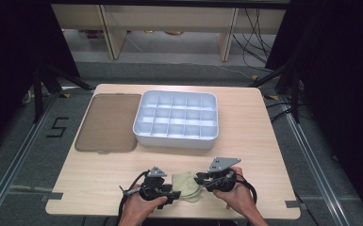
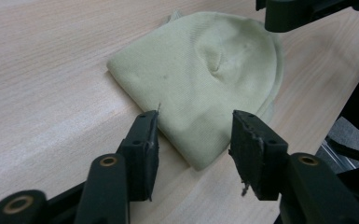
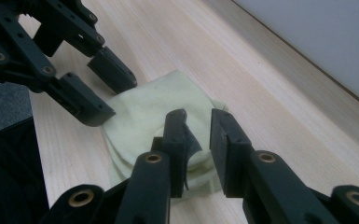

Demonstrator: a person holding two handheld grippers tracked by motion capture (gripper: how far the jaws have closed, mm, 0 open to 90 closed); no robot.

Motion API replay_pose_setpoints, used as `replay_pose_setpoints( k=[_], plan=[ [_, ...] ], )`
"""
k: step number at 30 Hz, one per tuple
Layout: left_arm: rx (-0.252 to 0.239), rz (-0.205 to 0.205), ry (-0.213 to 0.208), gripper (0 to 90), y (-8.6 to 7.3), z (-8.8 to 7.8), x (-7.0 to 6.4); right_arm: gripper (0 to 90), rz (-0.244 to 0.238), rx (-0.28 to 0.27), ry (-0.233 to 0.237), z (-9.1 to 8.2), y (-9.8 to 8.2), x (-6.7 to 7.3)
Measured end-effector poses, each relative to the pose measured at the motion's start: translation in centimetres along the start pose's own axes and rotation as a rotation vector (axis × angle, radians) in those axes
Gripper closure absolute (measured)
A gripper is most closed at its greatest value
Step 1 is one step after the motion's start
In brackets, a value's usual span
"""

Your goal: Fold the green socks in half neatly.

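- A folded pale green cloth (image 1: 187, 186) is seen lying flat on the wooden table (image 1: 259, 132), near the edge closest to the person and between the two grippers.
- The left gripper (image 2: 193, 135) is held low at one corner of the cloth, with its jaws spread. That corner lies between the pads without being pressed, so nothing is gripped there.
- The right gripper (image 3: 196, 140) is set at the opposite edge, with a narrow gap left between its jaws. The cloth's layered edge lies below and between them. Whether a layer is nipped cannot be told for certain, as the near jaw hides the contact, but the pads appear to stand clear of the fabric.
- The grippers are placed face to face across the cloth, probably so that it can be taken from both sides at once and folded further or lifted without being dragged.
- A white tray (image 1: 175, 119), divided into many small compartments, is stood farther back at the middle of the table, well apart from the cloth. It is judged to be the likely destination for the folded piece.
- A brown translucent lid (image 1: 108, 122) is laid flat just beside the tray on its left, so the compartments are left open from above.
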State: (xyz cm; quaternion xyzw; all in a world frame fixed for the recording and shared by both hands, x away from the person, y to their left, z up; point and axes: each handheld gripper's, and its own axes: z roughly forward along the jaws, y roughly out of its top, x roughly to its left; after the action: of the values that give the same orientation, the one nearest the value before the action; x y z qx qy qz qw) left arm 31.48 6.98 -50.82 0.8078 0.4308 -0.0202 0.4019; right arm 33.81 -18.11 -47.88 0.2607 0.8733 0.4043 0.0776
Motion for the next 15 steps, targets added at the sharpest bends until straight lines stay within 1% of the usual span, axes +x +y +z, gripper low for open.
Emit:
replay_pose_setpoints(
  k=[1,2,3,4,5,6,7,8,9,10,11,12,14,15],
  plan=[
    [0.016,0.016,-0.006,52.4,0.03,0.0,0.18,75.9,0.005,0.002,0.001,0.0,-0.01,0.05],
    [-0.01,-0.015,-0.008,53.2,0.0,0.26,0.02,75.9,0.009,0.001,0.008,0.01,0.0,0.1],
    [-0.019,-0.024,-0.01,55.6,0.01,0.43,-0.01,75.8,0.008,-0.001,0.013,-0.02,0.02,0.12],
    [-0.019,-0.024,-0.01,56.5,0.01,0.43,-0.01,75.8,0.008,-0.001,0.013,-0.02,0.02,0.12],
    [-0.015,-0.016,-0.011,56.5,0.08,0.47,0.07,75.8,0.001,-0.003,0.014,-0.01,0.03,0.1],
    [0.003,0.01,-0.005,60.2,0.18,0.39,0.21,75.6,0.006,-0.001,0.013,-0.06,0.02,0.05],
    [-0.016,-0.002,0.003,62.4,0.19,0.58,0.03,75.6,0.004,-0.001,0.011,-0.08,0.0,0.0],
    [0.0,0.024,0.01,62.4,0.22,0.54,0.12,75.6,0.004,-0.001,0.011,-0.08,0.0,0.0],
    [0.002,0.03,0.013,64.4,0.24,0.58,0.1,75.6,0.003,0.005,0.012,-0.15,0.0,-0.04],
    [-0.009,0.023,0.021,66.7,0.24,0.73,-0.06,75.6,0.006,0.004,0.014,-0.16,-0.01,-0.02],
    [-0.002,0.038,0.028,69.3,0.26,0.7,-0.03,75.6,-0.004,-0.001,0.015,-0.15,0.0,-0.05],
    [0.0,0.046,0.029,73.8,0.29,0.75,0.01,75.6,0.002,-0.001,0.013,-0.15,0.0,0.12],
    [-0.007,0.043,0.033,75.2,0.3,0.78,0.07,75.6,-0.004,-0.003,0.016,-0.14,0.0,0.15],
    [-0.012,0.034,0.032,77.1,0.28,0.8,0.04,75.6,-0.01,-0.001,0.019,-0.16,0.01,0.21]
  ],
)
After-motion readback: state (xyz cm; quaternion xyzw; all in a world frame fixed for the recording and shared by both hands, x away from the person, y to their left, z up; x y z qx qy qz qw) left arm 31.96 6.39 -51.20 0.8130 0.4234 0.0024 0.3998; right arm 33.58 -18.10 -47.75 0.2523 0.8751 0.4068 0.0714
